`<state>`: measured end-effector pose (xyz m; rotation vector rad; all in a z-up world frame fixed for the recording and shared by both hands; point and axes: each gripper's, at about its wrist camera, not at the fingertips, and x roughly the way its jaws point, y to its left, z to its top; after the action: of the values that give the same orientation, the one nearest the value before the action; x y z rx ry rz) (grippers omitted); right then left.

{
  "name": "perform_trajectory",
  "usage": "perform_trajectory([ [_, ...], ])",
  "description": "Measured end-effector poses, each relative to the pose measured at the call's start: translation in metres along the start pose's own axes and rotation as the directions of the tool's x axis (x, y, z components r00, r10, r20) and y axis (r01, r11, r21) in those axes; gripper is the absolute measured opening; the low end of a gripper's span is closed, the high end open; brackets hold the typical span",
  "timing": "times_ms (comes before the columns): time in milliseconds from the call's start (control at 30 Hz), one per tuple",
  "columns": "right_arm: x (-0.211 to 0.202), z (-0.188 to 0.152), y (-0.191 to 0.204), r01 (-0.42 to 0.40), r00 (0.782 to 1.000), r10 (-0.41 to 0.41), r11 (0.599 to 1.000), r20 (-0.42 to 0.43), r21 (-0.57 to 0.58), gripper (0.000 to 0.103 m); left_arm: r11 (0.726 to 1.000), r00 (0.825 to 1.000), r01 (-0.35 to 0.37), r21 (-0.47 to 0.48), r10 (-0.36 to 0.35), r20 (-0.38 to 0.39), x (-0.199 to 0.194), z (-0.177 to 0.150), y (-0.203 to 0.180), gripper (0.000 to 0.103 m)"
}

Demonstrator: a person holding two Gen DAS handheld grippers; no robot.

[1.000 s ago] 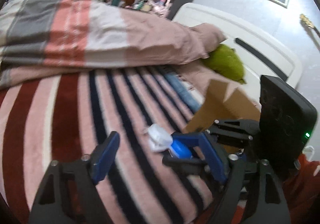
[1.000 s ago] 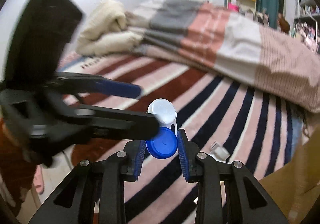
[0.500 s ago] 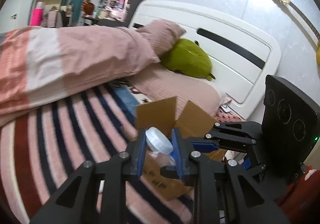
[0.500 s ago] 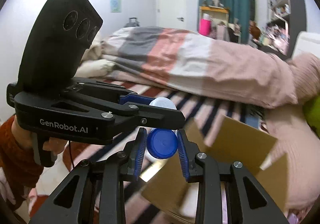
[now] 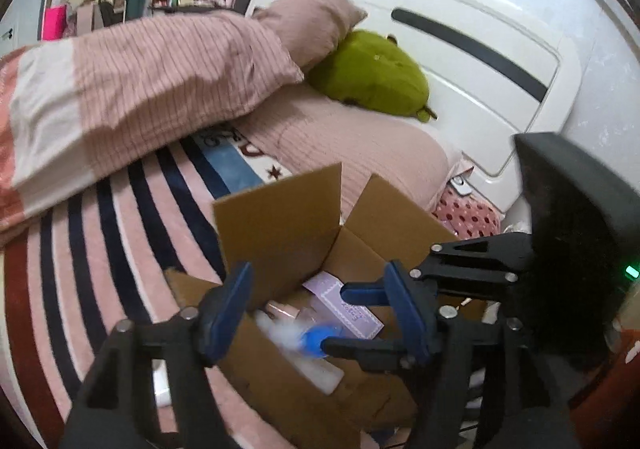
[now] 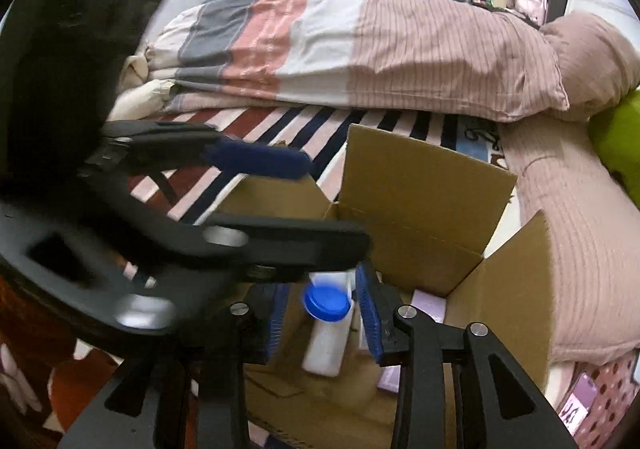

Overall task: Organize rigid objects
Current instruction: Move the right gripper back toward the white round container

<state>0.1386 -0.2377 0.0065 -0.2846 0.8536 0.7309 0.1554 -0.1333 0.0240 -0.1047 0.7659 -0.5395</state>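
Note:
An open cardboard box [image 5: 280, 225] stands on the striped bed near the pink pillow; it also shows in the right wrist view [image 6: 424, 189]. Both grippers hover over its opening. My left gripper [image 5: 320, 309] is open and empty. My right gripper [image 6: 324, 313] is open too. A white bottle with a blue cap [image 6: 326, 329] lies blurred in the gap between the right gripper's blue pads [image 6: 368, 313], not pinched, over the box. It shows in the left wrist view [image 5: 308, 341] inside the box, beside a lilac packet [image 5: 344, 309] and a pink-capped item [image 5: 280, 311].
A folded striped quilt [image 6: 360, 49] lies along the far side of the bed. A green plush toy [image 5: 368, 73] rests against the white headboard [image 5: 460, 61]. A pink pillow [image 5: 360, 153] lies behind the box. A small white item [image 5: 162, 389] lies on the blanket left of the box.
Both grippers have opened and the two bottles they pinched have dropped toward the box. Both grippers have moved lower over the box opening.

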Motion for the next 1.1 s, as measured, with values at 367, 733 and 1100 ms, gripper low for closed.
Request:
perform_trajectory([
  [367,-0.013,0.018,0.086,-0.127,0.982,0.144,0.983,0.125,-0.133,0.039,0.967,0.953,-0.226,-0.116,0.244,0.178,-0.124,-0.048,0.061,0.083],
  [733,0.097,0.019,0.163,-0.152,0.988,0.147,0.98,-0.049,-0.126,0.059,0.918,0.924,-0.311,-0.245,0.353,0.148,-0.155,-0.138,0.143,0.083],
  [1100,0.194,0.019,0.087,0.092,0.987,-0.07,0.984,-0.148,0.151,0.063,0.914,0.939,-0.278,-0.296,0.323,0.116,-0.139,-0.178,0.183,0.083],
])
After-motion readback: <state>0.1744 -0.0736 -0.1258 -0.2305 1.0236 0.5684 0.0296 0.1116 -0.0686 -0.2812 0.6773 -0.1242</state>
